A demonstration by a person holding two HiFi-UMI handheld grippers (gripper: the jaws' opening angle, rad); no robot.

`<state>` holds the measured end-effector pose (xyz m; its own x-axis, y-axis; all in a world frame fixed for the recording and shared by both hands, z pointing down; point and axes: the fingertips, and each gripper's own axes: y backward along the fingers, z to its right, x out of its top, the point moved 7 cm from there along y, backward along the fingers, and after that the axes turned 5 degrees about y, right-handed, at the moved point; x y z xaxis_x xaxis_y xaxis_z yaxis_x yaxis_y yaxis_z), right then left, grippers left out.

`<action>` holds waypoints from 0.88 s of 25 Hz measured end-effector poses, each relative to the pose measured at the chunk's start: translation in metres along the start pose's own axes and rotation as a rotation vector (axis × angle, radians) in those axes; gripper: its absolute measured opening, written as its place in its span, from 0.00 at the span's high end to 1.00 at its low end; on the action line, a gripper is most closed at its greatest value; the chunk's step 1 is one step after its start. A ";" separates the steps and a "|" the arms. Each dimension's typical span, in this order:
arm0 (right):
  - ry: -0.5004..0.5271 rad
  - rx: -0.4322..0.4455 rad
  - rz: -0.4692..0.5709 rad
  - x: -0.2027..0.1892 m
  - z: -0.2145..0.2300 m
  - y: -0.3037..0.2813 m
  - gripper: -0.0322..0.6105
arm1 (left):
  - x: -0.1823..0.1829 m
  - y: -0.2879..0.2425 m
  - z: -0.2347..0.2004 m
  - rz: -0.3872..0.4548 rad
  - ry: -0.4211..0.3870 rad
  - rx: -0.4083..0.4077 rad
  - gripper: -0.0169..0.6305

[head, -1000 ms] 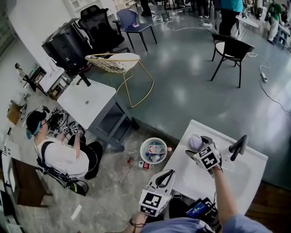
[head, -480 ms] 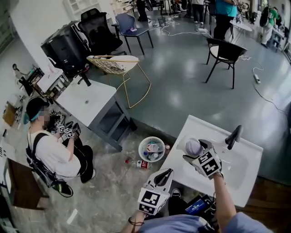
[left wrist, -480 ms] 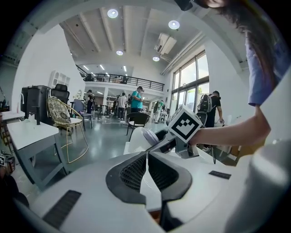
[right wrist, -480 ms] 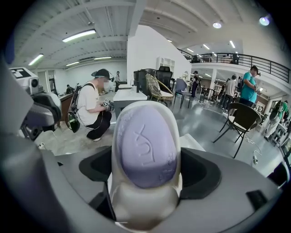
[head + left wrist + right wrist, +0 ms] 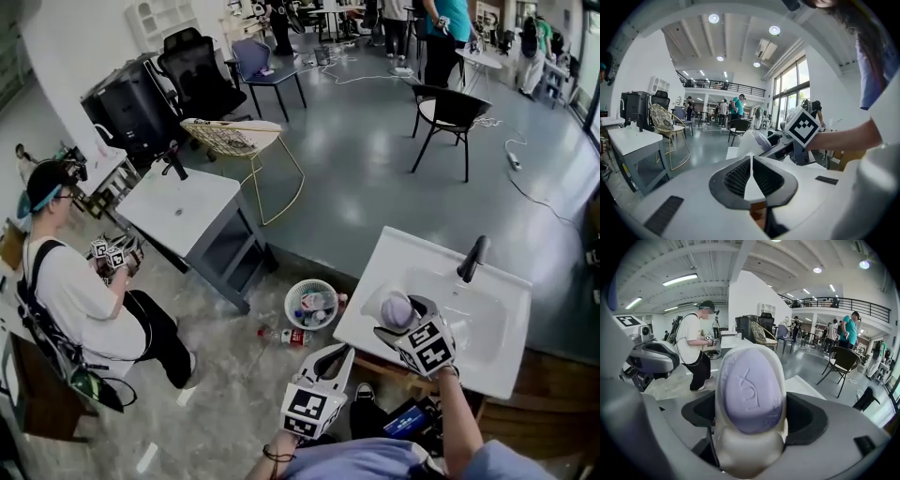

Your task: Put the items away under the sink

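1. At the far left of the head view a person [image 5: 70, 291] in a white T-shirt and a cap crouches on the floor, holding a pair of marker-cube grippers in front of the chest.
2. Just right of that person stands a white table [image 5: 178, 211], with a gold wire chair [image 5: 239, 136] behind it.
3. On the floor between the table and the sink sits a round white basket [image 5: 312, 305] with bottles in it. A single bottle [image 5: 281, 336] with a red label lies just beside the basket, on its near side.
4. The left gripper [image 5: 336, 356] is held low in front of the person's body, short of the sink's near edge. Its own view shows the two dark ribbed pads pressed together with nothing between them.
5. The right gripper [image 5: 400, 317] is clenched on a white soap dish [image 5: 750, 453], one jaw on either side of it. A purple bar of soap [image 5: 749, 387] with stamped lettering lies in the dish.
6. In the head view the dish and soap are held up over the left part of the white sink [image 5: 412, 262], above its counter rim and not resting on it.
7. A black faucet [image 5: 472, 259] stands at the back of the sink, right of the held dish and well apart from it.
8. Further back, on the grey floor, is a black chair [image 5: 448, 111].
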<state>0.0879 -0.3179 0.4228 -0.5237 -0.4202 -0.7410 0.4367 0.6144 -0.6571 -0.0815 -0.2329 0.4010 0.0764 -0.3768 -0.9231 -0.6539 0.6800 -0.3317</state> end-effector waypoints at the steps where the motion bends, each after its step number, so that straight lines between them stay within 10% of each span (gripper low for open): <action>1: -0.002 -0.005 0.000 -0.001 -0.006 0.005 0.29 | -0.001 0.006 0.002 0.002 -0.002 -0.003 0.95; 22: -0.109 -0.122 0.012 -0.038 -0.153 0.100 0.29 | -0.056 0.131 0.053 0.012 -0.071 -0.127 0.95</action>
<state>0.0392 -0.1385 0.4064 -0.4335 -0.4782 -0.7638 0.3468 0.6938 -0.6312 -0.1320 -0.0897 0.3985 0.1182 -0.3204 -0.9399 -0.7448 0.5973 -0.2973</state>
